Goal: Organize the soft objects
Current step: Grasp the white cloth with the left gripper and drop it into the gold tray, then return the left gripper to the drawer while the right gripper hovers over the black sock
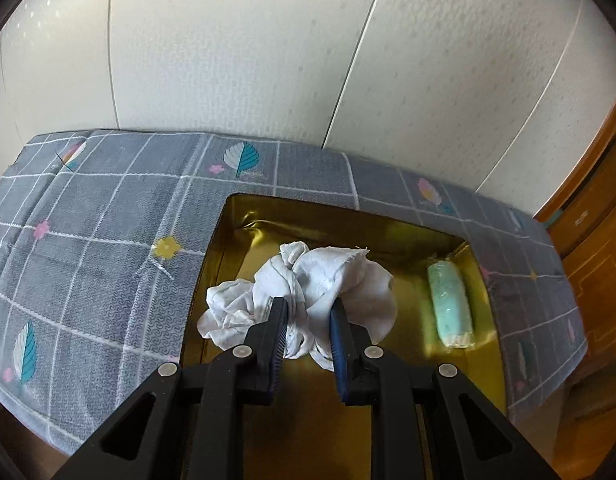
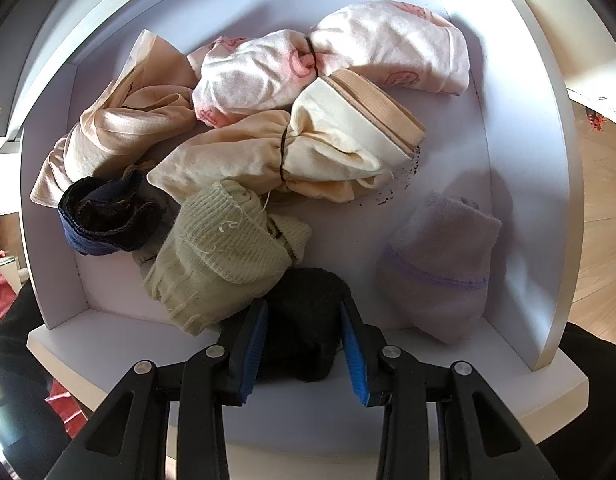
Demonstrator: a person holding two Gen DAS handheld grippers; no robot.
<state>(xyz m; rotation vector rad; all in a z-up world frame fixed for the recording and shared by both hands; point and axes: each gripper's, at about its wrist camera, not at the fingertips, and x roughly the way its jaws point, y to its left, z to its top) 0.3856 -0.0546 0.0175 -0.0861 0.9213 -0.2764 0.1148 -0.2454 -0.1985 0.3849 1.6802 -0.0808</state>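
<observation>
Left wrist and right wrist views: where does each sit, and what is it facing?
Left wrist: on the left tool, looking down along black fingers gripping a white cloth over a gold tray.
Right wrist: on the right tool, looking down into a white drawer, straddling a black sock.
Shared: no object; both show only their own tool.

A: In the gold tray, where could a gripper pass?

B: Between the white cloth and the mint roll, along bare floor.

A: And in the white drawer?

B: Bare only at the right, around the lavender sock; the black sock, green sock and tied bundles crowd the rest.
</observation>
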